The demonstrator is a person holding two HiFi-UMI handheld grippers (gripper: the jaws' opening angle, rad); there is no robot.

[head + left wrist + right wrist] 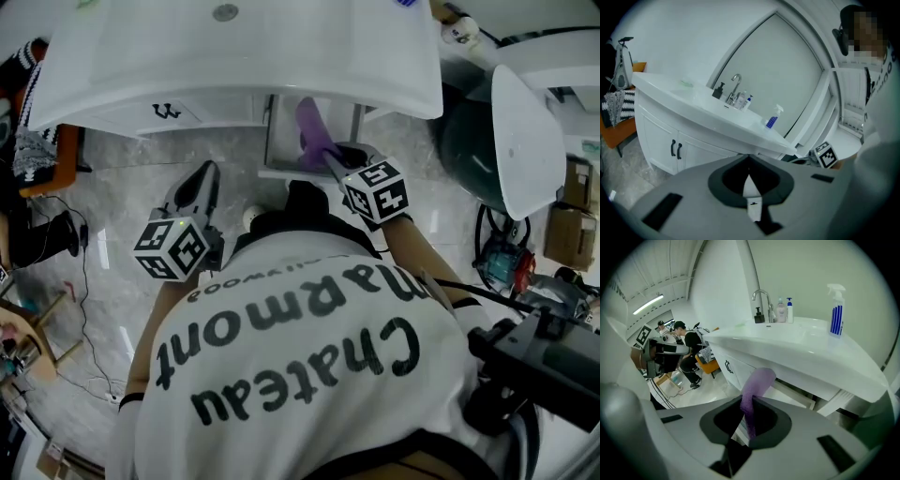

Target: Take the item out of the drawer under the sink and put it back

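A limp purple item point(314, 134) hangs over the open drawer point(279, 142) under the white sink vanity point(234, 84). My right gripper point(330, 157) is shut on it. In the right gripper view the purple item point(756, 386) rises from between the jaws of the right gripper point(748, 404) and droops toward the drawer point(799, 392). My left gripper point(208, 174) hangs apart at the left, in front of the vanity's cupboard doors. It is shut and holds nothing. In the left gripper view the left gripper point(749, 158) points at the vanity point(693, 117).
On the counter stand a faucet point(761, 298), small bottles point(784, 310) and a blue spray bottle point(836, 310). A white toilet lid point(525, 141) and a dark bin point(469, 141) are at the right. An orange stool point(47, 173) and floor cables point(80, 281) are at the left.
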